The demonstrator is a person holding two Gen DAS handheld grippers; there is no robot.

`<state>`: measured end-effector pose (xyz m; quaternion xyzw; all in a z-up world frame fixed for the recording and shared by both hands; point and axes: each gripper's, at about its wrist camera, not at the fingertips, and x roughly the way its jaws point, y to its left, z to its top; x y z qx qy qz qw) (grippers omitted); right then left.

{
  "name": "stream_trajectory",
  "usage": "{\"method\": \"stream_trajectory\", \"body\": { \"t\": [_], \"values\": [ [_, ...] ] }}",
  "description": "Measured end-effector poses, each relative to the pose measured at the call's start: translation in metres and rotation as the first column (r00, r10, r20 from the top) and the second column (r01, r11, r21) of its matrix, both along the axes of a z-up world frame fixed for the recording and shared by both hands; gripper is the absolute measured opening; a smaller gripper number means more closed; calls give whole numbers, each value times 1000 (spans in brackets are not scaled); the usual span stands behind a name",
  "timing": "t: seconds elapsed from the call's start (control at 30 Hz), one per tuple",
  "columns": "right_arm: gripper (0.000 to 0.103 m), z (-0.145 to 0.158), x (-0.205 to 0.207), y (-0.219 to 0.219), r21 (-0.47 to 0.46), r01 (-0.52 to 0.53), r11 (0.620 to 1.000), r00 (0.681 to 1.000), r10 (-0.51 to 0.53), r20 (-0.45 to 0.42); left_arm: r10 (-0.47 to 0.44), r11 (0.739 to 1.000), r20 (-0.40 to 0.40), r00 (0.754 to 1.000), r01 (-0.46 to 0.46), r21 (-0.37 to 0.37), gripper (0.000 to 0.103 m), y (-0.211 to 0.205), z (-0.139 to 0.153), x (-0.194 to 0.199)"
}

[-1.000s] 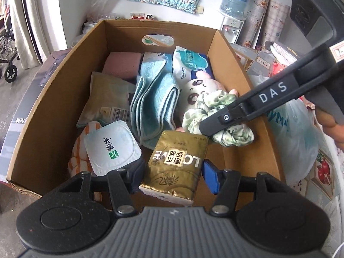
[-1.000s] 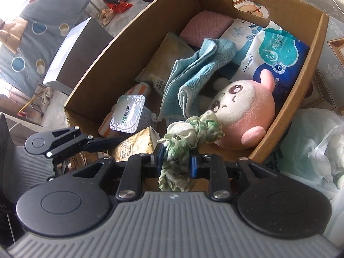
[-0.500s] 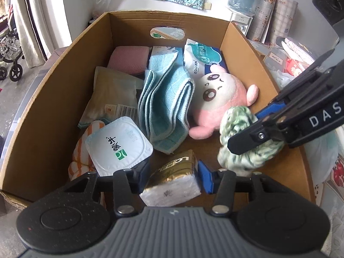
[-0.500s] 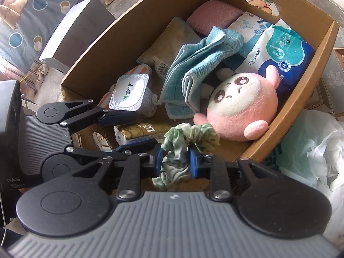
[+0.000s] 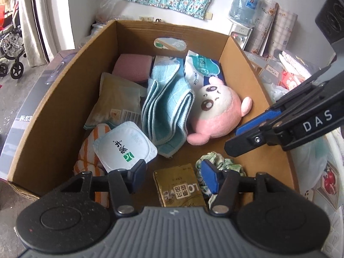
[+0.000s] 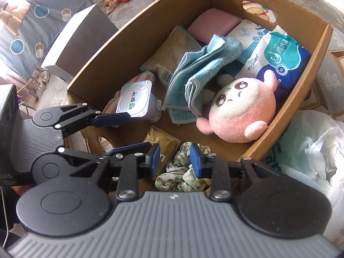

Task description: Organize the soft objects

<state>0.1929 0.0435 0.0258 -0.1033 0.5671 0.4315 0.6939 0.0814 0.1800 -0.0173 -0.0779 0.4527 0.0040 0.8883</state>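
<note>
A cardboard box (image 5: 64, 99) holds the soft things. On its near floor lie a gold tissue pack (image 5: 180, 187) and, right beside it, a green-white scrunchie (image 5: 217, 163). My left gripper (image 5: 174, 177) hovers over the pack with its jaws opening, and its pads are clear of the pack. In the right wrist view my right gripper (image 6: 175, 160) hangs over the scrunchie (image 6: 182, 172). Its jaws are opening and the pads no longer squeeze it. Farther in sit a pink plush (image 5: 217, 111), a folded blue towel (image 5: 167, 111) and a foil-lidded cup (image 5: 124, 148).
At the box's back are a wipes pack (image 5: 202, 68), a pink pad (image 5: 133, 66) and a beige pouch (image 5: 116, 101); an orange-striped cloth (image 5: 88, 154) lies under the cup. Plastic bags (image 6: 305, 150) crowd the box's right side. A water dispenser (image 5: 245, 4) stands behind.
The left jaws let go of the gold pack, which now lies flat on the box floor. The right jaws spread and the scrunchie dropped beside the pack.
</note>
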Motion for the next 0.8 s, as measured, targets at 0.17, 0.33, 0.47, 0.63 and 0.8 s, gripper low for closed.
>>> {"method": "stream_trajectory", "body": {
  "t": [0.17, 0.33, 0.47, 0.63, 0.8],
  "values": [
    [56, 26, -13, -30, 142, 81, 986, 989, -97, 107, 43, 999, 103, 994, -42, -12, 71, 5, 24, -16],
    [79, 41, -35, -69, 259, 176, 950, 956, -228, 187, 80, 996, 195, 977, -85, 16, 88, 5, 46, -31],
    [85, 40, -60, -97, 298, 268, 916, 908, -344, 240, 111, 993, 237, 965, -119, 19, 98, 5, 59, -42],
    [93, 34, -93, -122, 331, 379, 864, 832, -475, 288, 139, 987, 249, 958, -156, 49, 103, 0, 67, -53],
    [102, 28, -119, -133, 350, 462, 815, 752, -569, 333, 125, 988, 250, 960, -144, 62, 103, -10, 68, -66]
  ]
}}
